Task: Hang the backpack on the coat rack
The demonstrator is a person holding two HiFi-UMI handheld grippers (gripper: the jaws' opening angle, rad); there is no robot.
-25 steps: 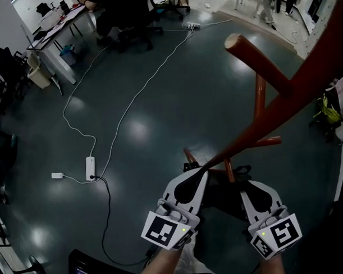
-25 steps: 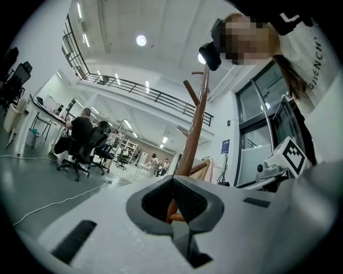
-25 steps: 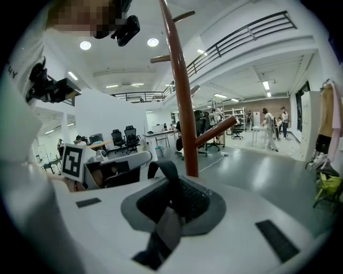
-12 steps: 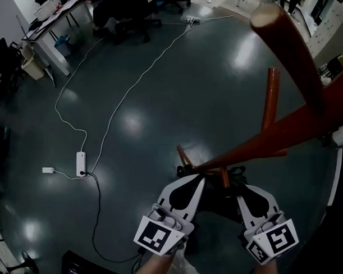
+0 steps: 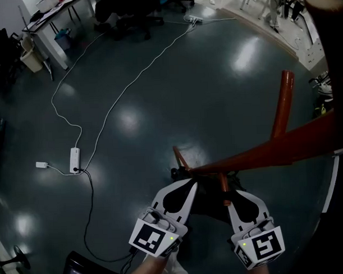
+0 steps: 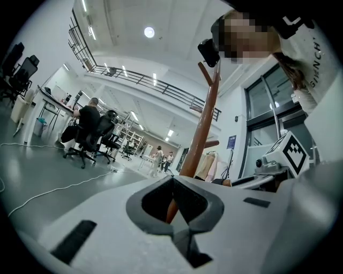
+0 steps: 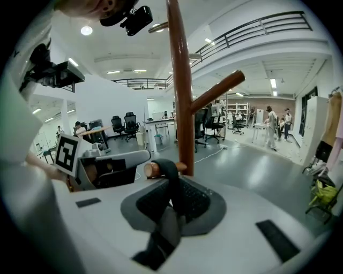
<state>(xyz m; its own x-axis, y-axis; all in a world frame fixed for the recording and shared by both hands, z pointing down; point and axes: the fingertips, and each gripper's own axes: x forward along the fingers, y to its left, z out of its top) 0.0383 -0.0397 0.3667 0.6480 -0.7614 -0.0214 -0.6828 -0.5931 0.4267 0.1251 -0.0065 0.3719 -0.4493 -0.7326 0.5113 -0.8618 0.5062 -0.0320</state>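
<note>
Backpack [image 5: 210, 201]: black, bottom centre, beside coat rack [image 5: 256, 156].
Right gripper [image 7: 170, 211]: pinching strap [image 7: 170, 182] (draped over peg [image 7: 143, 169]).
Left gripper [image 6: 177, 227]: jaws pressed together.

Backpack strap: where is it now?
Right gripper view, centre: the strap drapes over the short lower peg of the coat rack, pinched in the right gripper.

Left gripper [image 5: 191, 183], right gripper [image 5: 234, 194]: two; coat rack [image 5: 273, 152], backpack [image 5: 210, 202], power strip [image 5: 74, 159]: one each.

Floor [image 5: 159, 95]: dark, glossy.
Power strip [image 5: 75, 159]: left side of floor; white cable [image 5: 125, 90] runs to far edge.
Desk [image 5: 47, 23], office chairs [image 5: 122, 17]: far left corner.
</note>
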